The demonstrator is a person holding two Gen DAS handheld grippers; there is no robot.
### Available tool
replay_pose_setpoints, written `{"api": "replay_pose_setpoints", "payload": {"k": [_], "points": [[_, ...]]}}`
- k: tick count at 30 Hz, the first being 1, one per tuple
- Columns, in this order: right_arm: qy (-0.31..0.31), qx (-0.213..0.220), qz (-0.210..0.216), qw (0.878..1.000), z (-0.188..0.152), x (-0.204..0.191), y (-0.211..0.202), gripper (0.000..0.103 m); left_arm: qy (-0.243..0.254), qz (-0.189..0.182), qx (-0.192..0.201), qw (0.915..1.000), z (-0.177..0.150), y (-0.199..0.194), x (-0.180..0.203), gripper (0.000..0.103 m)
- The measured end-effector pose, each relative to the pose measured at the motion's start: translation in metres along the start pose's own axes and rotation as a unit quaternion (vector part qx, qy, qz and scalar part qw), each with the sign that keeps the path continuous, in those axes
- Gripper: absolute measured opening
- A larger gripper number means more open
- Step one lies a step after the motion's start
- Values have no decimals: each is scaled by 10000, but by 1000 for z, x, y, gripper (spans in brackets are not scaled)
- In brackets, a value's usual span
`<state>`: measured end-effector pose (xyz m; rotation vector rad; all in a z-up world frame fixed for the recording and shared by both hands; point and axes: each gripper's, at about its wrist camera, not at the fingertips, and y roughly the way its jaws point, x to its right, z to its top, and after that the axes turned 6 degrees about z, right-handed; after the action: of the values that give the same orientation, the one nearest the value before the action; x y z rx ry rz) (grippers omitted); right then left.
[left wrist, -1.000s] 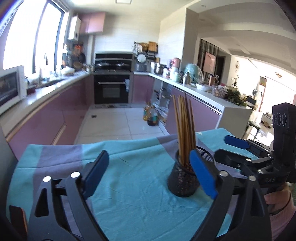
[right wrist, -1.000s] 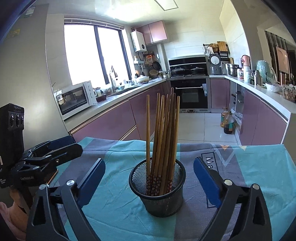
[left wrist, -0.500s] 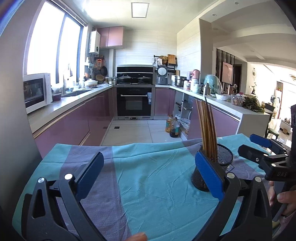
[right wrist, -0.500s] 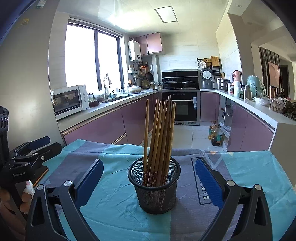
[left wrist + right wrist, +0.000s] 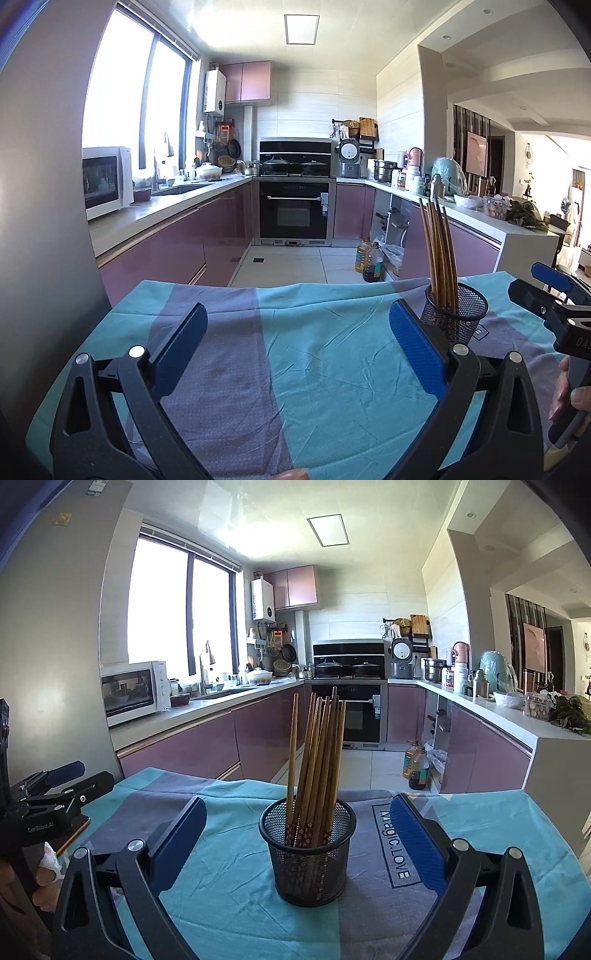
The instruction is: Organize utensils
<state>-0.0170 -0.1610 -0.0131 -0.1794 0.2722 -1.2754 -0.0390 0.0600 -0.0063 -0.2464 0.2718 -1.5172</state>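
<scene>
On the surface (image 5: 229, 915), straight ahead of the right tongs (image 5: 298, 843), a cup (image 5: 308, 853) of upright chopsticks (image 5: 317, 760) was seen; both tongs were spread wide, empty, the left tongs (image 5: 297, 349) farther off.

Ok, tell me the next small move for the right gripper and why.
Probably ease the right gripper forward and up toward the chopsticks. Its jaws are open and empty, the mesh holder stands centred just ahead of it, and the chopsticks stand upright inside, untouched. The left gripper is open, off to the side.
</scene>
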Motion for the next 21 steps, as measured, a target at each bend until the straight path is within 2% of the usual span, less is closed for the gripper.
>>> {"api": "replay_pose_setpoints", "payload": {"k": [21], "points": [[-57,419,-346,9985,-5,-14,-17,96,-180,268,118,9994,1,-15,-3,97]]}}
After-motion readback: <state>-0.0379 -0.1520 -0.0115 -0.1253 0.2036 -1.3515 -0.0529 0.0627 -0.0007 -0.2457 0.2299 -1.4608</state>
